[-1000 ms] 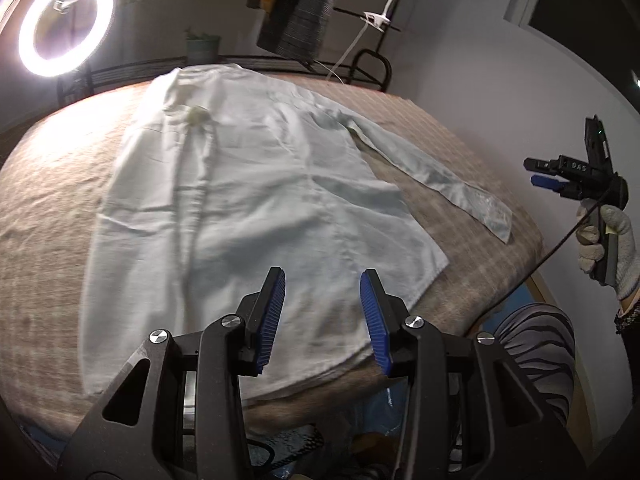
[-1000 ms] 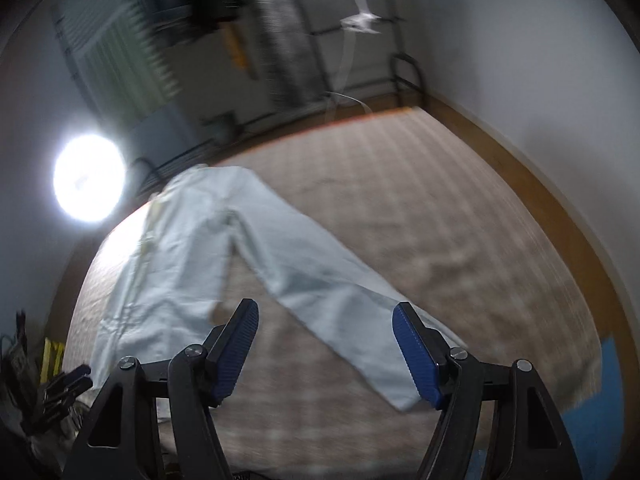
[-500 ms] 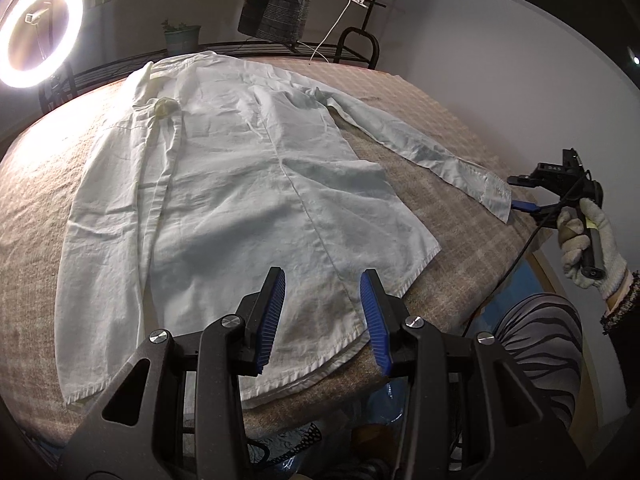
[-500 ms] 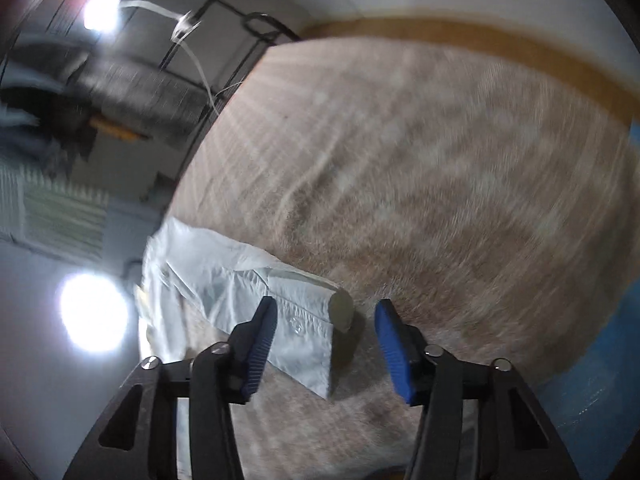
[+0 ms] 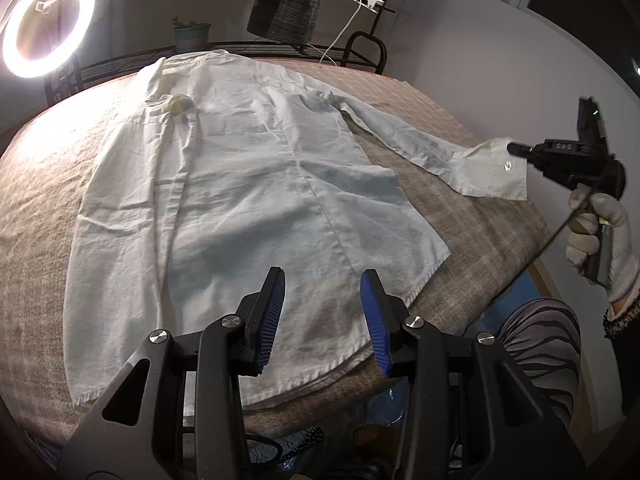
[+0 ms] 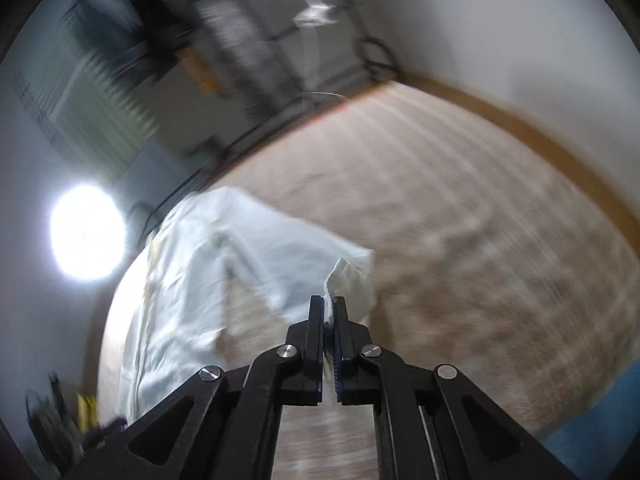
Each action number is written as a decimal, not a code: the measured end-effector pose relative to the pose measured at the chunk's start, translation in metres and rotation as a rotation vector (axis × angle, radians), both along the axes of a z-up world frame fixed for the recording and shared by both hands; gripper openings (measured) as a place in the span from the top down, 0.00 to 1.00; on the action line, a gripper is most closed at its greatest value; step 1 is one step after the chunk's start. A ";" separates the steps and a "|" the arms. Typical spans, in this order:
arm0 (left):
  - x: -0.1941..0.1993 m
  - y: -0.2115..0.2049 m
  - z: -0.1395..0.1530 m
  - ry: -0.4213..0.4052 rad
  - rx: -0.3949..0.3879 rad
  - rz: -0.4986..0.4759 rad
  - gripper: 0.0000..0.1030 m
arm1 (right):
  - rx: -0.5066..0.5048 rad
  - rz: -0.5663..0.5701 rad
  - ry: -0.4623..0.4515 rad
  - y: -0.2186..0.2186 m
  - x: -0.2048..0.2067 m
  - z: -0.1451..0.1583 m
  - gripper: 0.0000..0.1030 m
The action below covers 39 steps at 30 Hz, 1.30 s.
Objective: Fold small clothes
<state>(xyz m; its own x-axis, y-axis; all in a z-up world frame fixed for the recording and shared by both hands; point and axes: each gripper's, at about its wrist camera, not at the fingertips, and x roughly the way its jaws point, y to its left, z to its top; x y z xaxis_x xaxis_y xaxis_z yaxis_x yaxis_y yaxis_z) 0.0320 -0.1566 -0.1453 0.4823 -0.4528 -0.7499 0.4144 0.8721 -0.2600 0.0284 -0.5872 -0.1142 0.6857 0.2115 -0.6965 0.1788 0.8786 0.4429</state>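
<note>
A white long-sleeved shirt (image 5: 248,184) lies spread flat on the beige checked bed (image 5: 472,224), collar at the far end. My left gripper (image 5: 322,300) is open and empty above the shirt's near hem. My right gripper (image 6: 329,312) is shut on the cuff (image 6: 352,280) of the shirt's right sleeve. In the left wrist view the right gripper (image 5: 516,150) holds that cuff (image 5: 492,172) lifted above the bed's right edge, the sleeve stretched out from the shoulder.
A ring light (image 5: 44,20) glows at the far left. A black metal rack (image 5: 360,48) with hanging clothes and a clip lamp stands behind the bed. A white wall (image 5: 500,60) runs along the right. A striped trouser leg (image 5: 536,340) is by the bed's near right corner.
My right gripper has closed on the sleeve cuff and lifted it off the bed. My left gripper has stayed open over the hem.
</note>
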 end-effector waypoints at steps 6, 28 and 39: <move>0.005 0.021 0.001 0.005 -0.030 0.038 0.61 | -0.160 0.306 -0.057 0.113 -0.002 0.033 0.99; 0.020 -0.038 -0.027 0.042 -0.044 -0.091 0.50 | -0.101 0.548 0.075 0.165 0.074 0.028 0.63; 0.024 -0.056 -0.043 -0.015 0.080 -0.115 0.62 | -0.108 0.348 0.211 0.147 0.242 -0.015 0.57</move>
